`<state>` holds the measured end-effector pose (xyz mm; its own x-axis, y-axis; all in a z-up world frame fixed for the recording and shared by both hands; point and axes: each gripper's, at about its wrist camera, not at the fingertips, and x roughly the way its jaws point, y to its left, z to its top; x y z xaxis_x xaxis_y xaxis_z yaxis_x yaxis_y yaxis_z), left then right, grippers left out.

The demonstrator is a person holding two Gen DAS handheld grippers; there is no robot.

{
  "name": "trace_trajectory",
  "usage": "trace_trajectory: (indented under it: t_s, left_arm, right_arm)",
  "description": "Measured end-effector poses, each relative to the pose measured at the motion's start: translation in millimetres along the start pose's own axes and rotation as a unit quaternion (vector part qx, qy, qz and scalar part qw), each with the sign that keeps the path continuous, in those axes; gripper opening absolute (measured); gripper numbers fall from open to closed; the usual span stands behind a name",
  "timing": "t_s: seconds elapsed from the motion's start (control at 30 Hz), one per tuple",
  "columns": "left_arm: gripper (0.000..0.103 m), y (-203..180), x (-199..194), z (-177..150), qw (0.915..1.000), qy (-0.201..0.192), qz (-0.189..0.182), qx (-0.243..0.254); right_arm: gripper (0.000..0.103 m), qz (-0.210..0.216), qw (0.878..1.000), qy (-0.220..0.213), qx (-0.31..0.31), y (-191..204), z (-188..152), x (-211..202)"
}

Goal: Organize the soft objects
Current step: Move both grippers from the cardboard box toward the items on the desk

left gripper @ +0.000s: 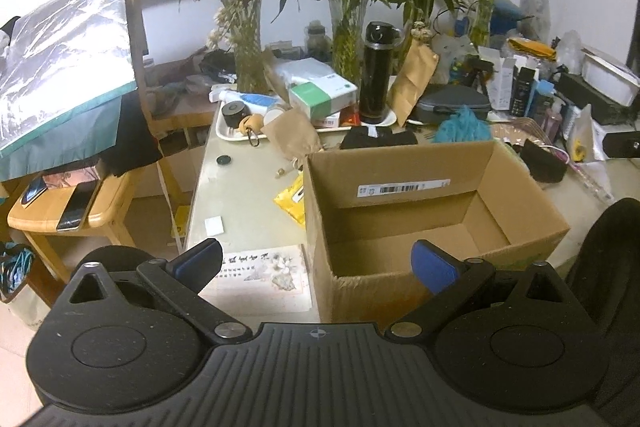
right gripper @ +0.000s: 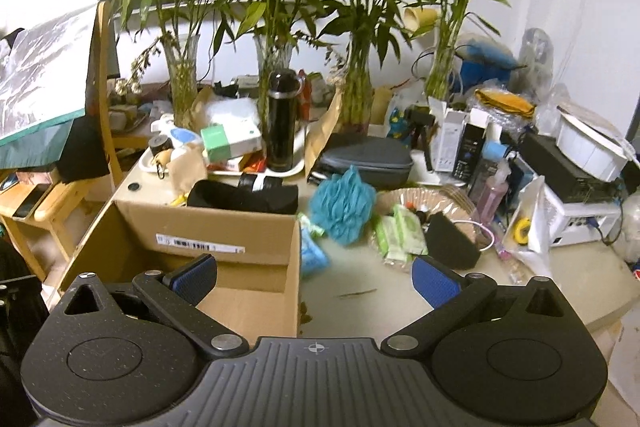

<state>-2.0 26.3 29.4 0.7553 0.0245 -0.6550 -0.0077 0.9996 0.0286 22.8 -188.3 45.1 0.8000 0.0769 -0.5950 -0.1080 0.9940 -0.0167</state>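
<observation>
four vases of bamboo [right gripper: 360, 27] stand behind a black flask [right gripper: 281, 123] on a white tray [right gripper: 224, 171].

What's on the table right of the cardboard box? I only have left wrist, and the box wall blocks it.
Observer: Green wet-wipe packs lie right of the teal bath puff, at the front of a clear dish.
Operator: Anything between puff and box?
Observer: A light blue soft packet lies close beside the right wall of the cardboard box; I cannot tell if they touch.
Operator: Right tool state?
Observer: The right tool is open and holds nothing, over the box's right wall and the table next to it.
</observation>
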Motion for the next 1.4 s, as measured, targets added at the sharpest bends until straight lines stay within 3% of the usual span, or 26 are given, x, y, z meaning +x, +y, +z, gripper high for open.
trace_trajectory:
  t_s: [0.47,0.83,1.2,1.4]
  left_arm:
    - [0.103,4,6,14,0.9997,-0.018,-0.015,-0.002]
    - [0.103,13,32,32,0.9983,-0.023,-0.051,-0.016]
    - [0.103,22,65,51,0.9976,-0.019,-0.065,-0.013]
    - [0.103,34,83,66,0.9973,-0.022,-0.069,-0.012]
  right_arm:
    - [0.103,-0.004,1.000,0.013,0.016,-11,7,13]
    - [0.103,0.049,0.997,0.052,0.017,1,18,62]
    - [0.103,0.078,0.997,0.020,-0.018,5,31,97]
    - [0.103,0.097,0.994,0.050,-0.002,-13,36,130]
